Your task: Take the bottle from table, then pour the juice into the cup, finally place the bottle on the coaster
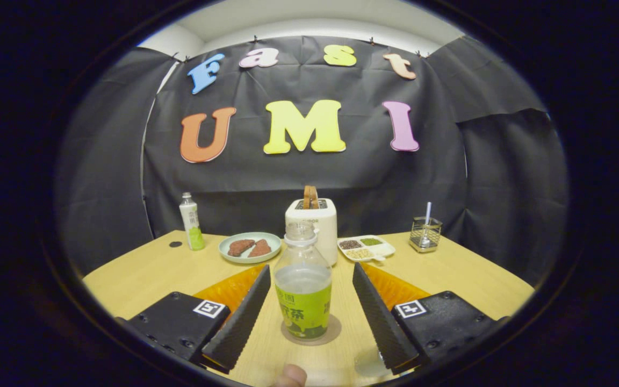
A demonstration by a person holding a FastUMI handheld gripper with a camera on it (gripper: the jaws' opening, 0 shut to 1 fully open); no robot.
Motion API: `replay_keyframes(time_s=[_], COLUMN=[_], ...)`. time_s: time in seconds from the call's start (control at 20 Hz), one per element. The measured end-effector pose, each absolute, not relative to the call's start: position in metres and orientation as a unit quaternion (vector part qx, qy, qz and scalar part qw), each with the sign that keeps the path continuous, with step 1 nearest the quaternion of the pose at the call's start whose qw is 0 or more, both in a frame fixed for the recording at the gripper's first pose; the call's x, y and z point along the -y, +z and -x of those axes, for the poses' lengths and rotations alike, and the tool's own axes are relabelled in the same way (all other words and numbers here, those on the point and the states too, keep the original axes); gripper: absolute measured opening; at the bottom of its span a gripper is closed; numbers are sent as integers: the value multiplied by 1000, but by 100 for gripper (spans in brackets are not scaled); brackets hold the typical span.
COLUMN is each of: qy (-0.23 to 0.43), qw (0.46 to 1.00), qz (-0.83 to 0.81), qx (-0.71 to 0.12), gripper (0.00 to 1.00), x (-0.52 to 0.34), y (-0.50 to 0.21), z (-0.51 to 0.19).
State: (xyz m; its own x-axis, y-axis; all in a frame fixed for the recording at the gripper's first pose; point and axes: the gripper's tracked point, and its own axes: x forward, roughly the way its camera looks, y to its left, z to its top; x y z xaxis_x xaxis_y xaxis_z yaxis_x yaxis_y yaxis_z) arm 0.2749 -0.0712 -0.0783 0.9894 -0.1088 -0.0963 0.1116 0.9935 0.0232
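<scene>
A clear bottle (303, 290) with a green label stands upright and uncapped, about half full of pale liquid. It rests on a round brown coaster (332, 333) on the wooden table (449, 274). My gripper (310, 267) is open, with one finger on each side of the bottle and a clear gap between each finger and it. Neither finger touches the bottle. A pale translucent shape (368, 364) lies close under the right finger, too blurred to identify.
Beyond the bottle stand a white toaster (317, 220), a plate (276, 239) with two brown slices, a divided tray of grains (387, 249), a second green-label bottle (191, 221) and a glass holder (426, 234). A person's fingertip (290, 376) shows nearest me.
</scene>
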Motion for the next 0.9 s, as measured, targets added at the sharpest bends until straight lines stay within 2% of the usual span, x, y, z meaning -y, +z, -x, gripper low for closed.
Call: replay_keyframes(time_s=[0.65,0.9], qy=[-59,-72], qw=[996,995], qz=[6,-40], qx=[-73,-60], gripper=[99,99], x=[51,52], y=[-66,-42], z=[-200,-154])
